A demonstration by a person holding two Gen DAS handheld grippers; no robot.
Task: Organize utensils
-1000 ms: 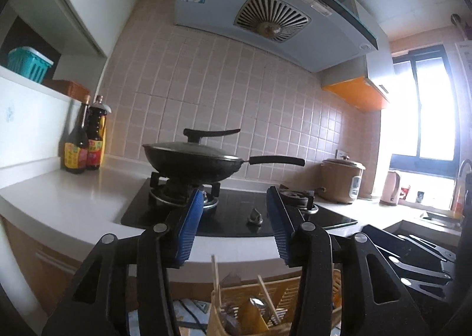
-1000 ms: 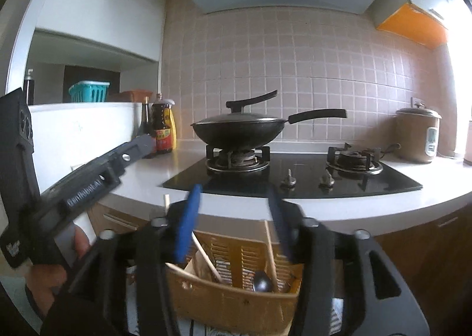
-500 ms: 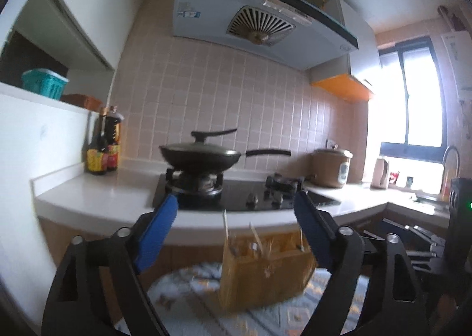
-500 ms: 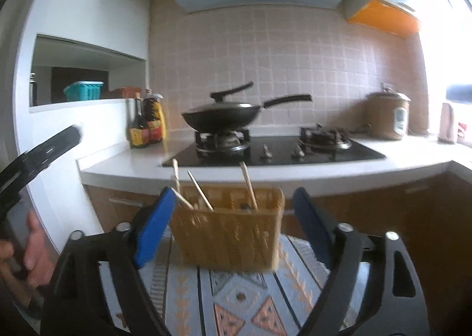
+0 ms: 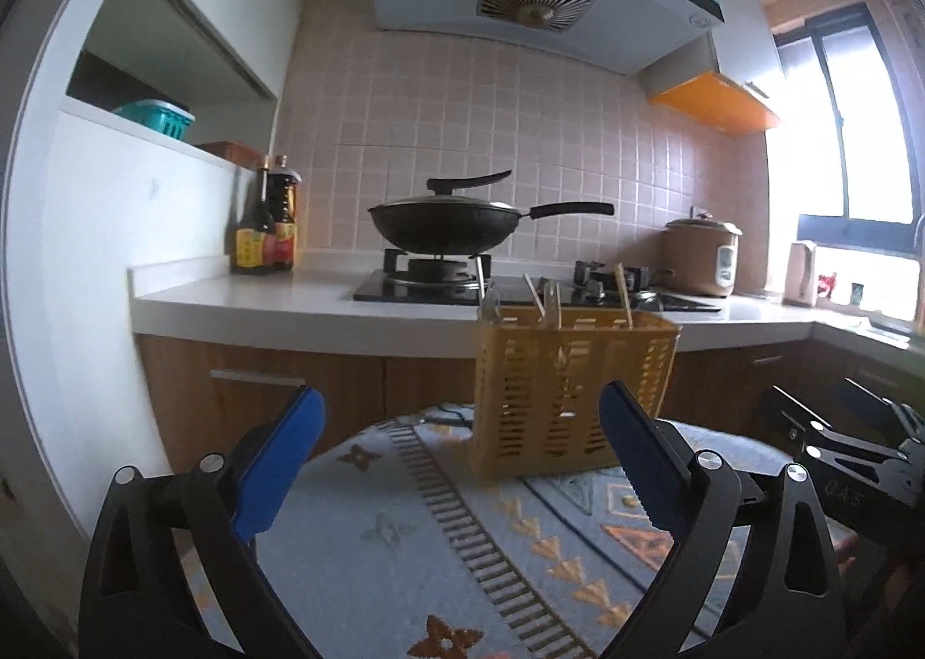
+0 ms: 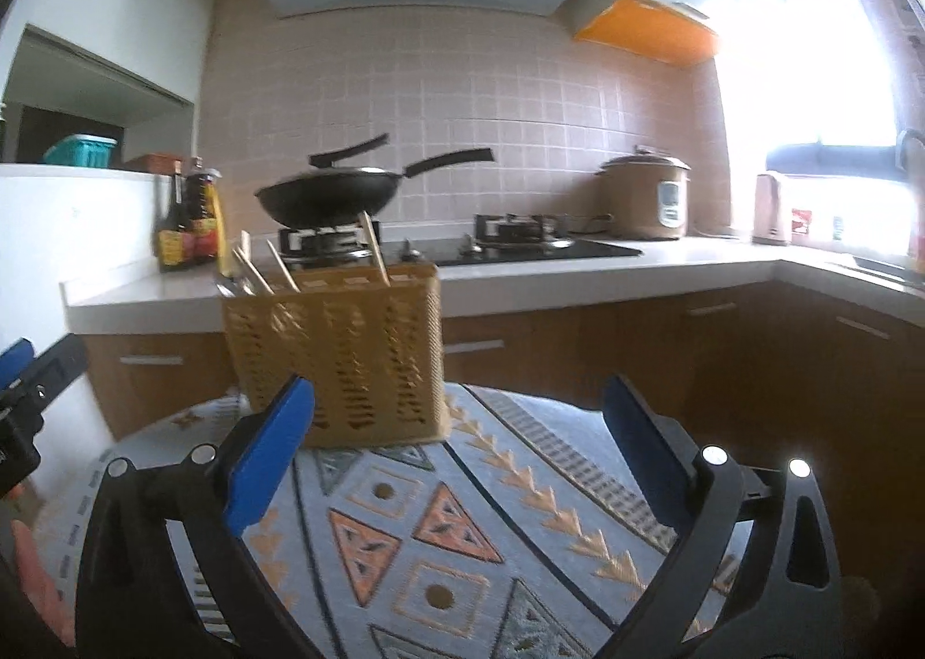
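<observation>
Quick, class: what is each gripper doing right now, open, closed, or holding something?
Left gripper: open, jaws have just been opening, nothing between them.
Right gripper: open, jaws have just been opening, nothing held.

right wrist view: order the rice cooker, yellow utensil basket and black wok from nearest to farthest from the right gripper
1. yellow utensil basket: on the patterned cloth, just ahead of the right gripper, left of centre.
2. black wok: on the stove's left burner, behind the basket.
3. rice cooker: back right on the counter, by the wall.
</observation>
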